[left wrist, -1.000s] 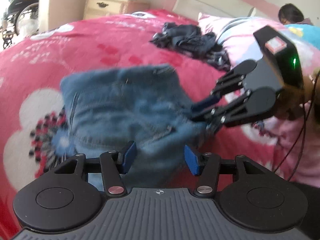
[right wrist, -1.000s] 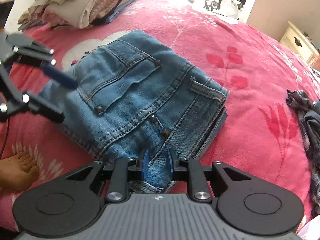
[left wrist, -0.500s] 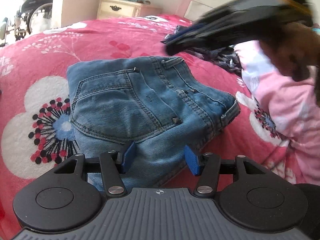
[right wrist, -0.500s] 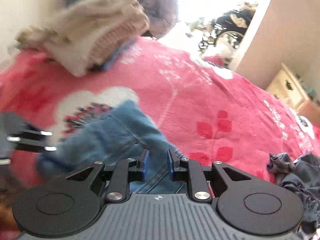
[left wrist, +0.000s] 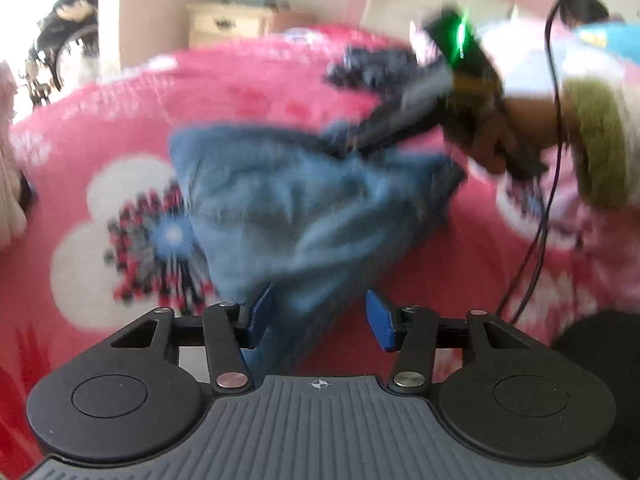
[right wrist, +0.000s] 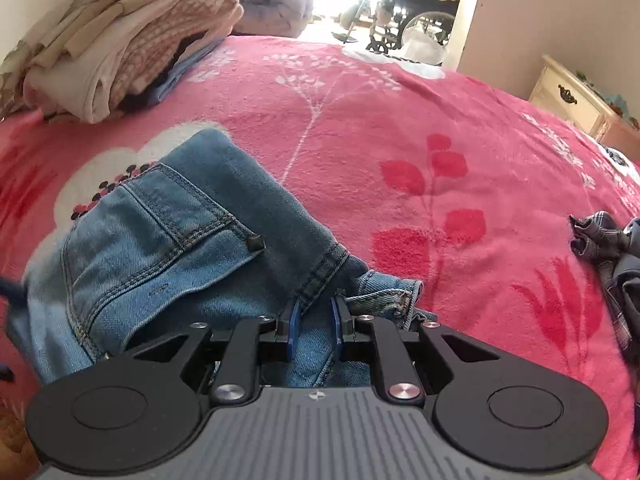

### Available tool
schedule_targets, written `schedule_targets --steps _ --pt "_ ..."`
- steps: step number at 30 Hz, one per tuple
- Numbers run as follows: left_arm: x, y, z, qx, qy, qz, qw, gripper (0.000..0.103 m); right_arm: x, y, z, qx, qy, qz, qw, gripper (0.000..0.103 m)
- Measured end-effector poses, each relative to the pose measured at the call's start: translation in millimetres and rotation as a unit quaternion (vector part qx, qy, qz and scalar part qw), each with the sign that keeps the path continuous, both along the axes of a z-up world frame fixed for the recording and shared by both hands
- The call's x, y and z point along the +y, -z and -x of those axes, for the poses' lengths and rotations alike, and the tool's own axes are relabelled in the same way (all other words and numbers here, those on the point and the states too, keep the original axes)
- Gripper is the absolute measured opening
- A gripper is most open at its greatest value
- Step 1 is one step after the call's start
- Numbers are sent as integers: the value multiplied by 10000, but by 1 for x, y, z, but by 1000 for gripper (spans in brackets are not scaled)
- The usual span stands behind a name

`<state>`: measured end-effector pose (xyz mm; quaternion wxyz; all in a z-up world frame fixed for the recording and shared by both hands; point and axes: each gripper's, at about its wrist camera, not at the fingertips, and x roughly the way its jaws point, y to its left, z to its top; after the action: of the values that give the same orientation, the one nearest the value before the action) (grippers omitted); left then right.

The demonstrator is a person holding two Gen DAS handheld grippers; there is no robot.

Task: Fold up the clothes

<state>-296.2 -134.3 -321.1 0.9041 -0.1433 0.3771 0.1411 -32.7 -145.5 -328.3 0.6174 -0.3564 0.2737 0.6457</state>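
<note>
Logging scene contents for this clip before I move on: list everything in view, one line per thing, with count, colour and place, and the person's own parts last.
jeans: one, blue denim, folded on the bed, centre.
blanket: one, pink with white and red flowers, covering the bed.
folded laundry pile: one stack, cream and beige, far left corner of the bed.
dark garment: one, grey-black, crumpled at the right edge of the bed.
nightstand: one, cream, beside the bed.
wheelchair: one, dark, in the bright doorway.
left gripper: black, blue pads, jaws closing, apart over the jeans' near edge.
right gripper: black, blue pads, jaws closing on the jeans' waistband.
hand: one, holding the right gripper.
</note>
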Motion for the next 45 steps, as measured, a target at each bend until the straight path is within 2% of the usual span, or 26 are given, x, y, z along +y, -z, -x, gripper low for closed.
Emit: schedule_targets --steps 2,5,7,10,12,15,17,20,24,26,29,31,33,34,37,39,41,43,45 --pt "-4 10 -3 29 19 -50 10000 50 1 -3 2 -14 25 77 10000 16" --pt "-1 13 -6 -12 -149 187 9997 50 7 -24 6 -32 -8 300 9995 15" --pt "0 13 -4 -30 -186 284 9994 50 6 -52 14 -100 -232 67 9997 15" --pt "-2 12 -3 3 -97 304 9995 50 17 -81 33 204 -585 -276 9977 15" --pt "-2 13 -5 32 -60 372 9993 50 33 -83 54 396 -951 -401 9939 15" --pt "-2 16 -5 60 -71 477 9988 50 63 -58 81 322 -1326 -374 9899 14" --pt "-2 17 -4 69 -89 532 9985 50 80 -29 78 303 -1148 -227 9927 11" --pt "-1 19 -4 77 -108 533 9985 50 104 10 74 283 -901 -16 9955 13" --pt "0 18 -3 99 7 559 9984 50 96 -20 74 335 -895 -59 9954 14" --pt "1 14 -1 121 53 578 9982 50 79 -39 69 576 -938 -144 9938 14" --pt "13 0 8 77 -14 894 9960 50 49 -63 64 962 -1063 -187 9895 15" --pt "25 -9 18 -9 -182 1207 9925 51 31 -72 65 1209 -1180 -110 9856 16" --pt "40 -15 28 -149 -464 1586 9861 53 17 -66 74 1315 -1334 64 9823 16" --pt "47 -16 33 -211 -617 1748 9824 54 12 -58 80 1247 -1389 144 9823 16" --pt "63 -11 37 -325 -1115 2098 9708 54 0 -10 99 679 -1344 260 9883 16" --pt "72 -5 37 -391 -1385 2286 9628 54 0 -10 100 798 -1103 188 9905 15" --pt "80 2 37 -453 -1586 2465 9550 54 -2 -27 97 966 -932 164 9908 15" --pt "84 14 33 -476 -1496 2657 9512 54 -13 -40 91 1093 -798 0 9908 15" --pt "86 31 28 -443 -1414 3025 9416 56 -24 -49 83 1131 -621 -87 9916 15"
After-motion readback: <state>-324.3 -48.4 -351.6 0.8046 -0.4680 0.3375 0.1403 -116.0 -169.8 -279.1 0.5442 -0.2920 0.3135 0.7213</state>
